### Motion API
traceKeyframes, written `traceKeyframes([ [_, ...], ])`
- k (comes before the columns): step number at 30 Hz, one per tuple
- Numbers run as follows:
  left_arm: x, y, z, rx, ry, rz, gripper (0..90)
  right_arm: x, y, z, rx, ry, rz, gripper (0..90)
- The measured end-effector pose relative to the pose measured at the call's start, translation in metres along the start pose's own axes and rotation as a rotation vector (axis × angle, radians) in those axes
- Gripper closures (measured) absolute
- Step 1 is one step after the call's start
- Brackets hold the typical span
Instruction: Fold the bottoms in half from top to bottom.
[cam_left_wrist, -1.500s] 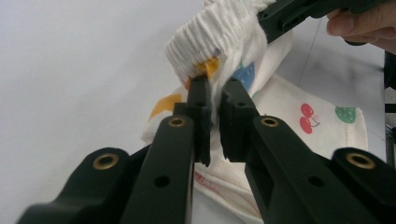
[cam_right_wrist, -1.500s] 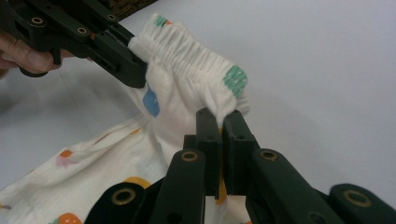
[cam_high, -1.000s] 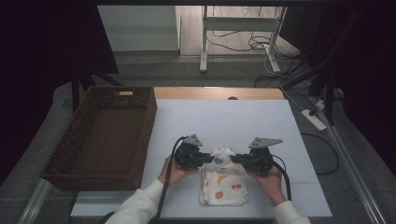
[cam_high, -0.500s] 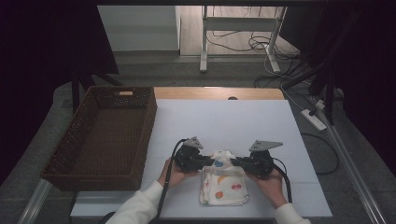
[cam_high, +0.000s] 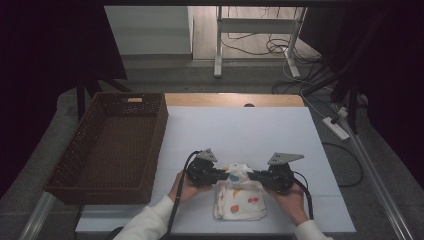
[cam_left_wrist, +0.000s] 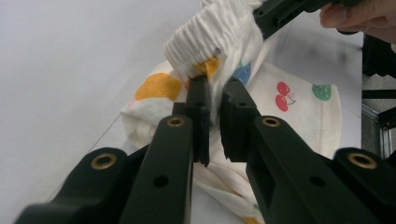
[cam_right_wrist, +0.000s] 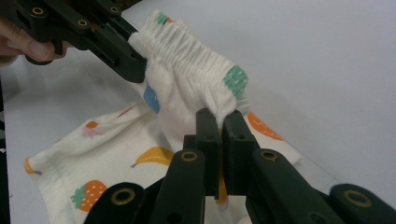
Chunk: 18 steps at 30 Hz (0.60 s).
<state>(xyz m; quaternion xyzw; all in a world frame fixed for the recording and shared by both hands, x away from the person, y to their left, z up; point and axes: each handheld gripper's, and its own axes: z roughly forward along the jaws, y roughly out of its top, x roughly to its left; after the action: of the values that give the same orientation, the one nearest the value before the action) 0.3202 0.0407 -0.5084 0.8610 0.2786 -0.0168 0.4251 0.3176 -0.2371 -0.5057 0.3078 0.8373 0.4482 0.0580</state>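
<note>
A small white garment (cam_high: 239, 196) printed with fruit lies near the table's front edge, its gathered elastic band (cam_high: 239, 170) lifted. My left gripper (cam_high: 221, 175) is shut on the band's left end (cam_left_wrist: 205, 46), my right gripper (cam_high: 254, 175) shut on its right end (cam_right_wrist: 219, 100). In the left gripper view the jaws pinch the cloth (cam_left_wrist: 289, 100) just below the ruffled edge. In the right gripper view the band stretches from my jaws to the other gripper (cam_right_wrist: 123, 53) at upper left. The rest of the cloth (cam_right_wrist: 107, 154) rests on the table.
A brown wicker basket (cam_high: 75, 155) stands at the table's left side. The white table top (cam_high: 240, 130) stretches beyond the garment. Cables and a power strip (cam_high: 336, 128) lie on the floor to the right.
Both grippers and the garment have shifted slightly toward the front edge; both keep hold of the band.
</note>
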Motion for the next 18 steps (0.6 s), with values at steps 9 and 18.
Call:
traceKeyframes([
  [9, -0.0032, -0.0032, 0.0003, 0.008, -0.007, 0.001, 82.4, 0.0033, -0.0021, -0.0012, 0.006, 0.007, -0.004, 86.1],
  [18, -0.0081, -0.0073, 0.0007, 0.022, -0.014, 0.007, 81.8, 0.0074, -0.0061, -0.0049, 0.007, 0.013, -0.006, 86.1],
])
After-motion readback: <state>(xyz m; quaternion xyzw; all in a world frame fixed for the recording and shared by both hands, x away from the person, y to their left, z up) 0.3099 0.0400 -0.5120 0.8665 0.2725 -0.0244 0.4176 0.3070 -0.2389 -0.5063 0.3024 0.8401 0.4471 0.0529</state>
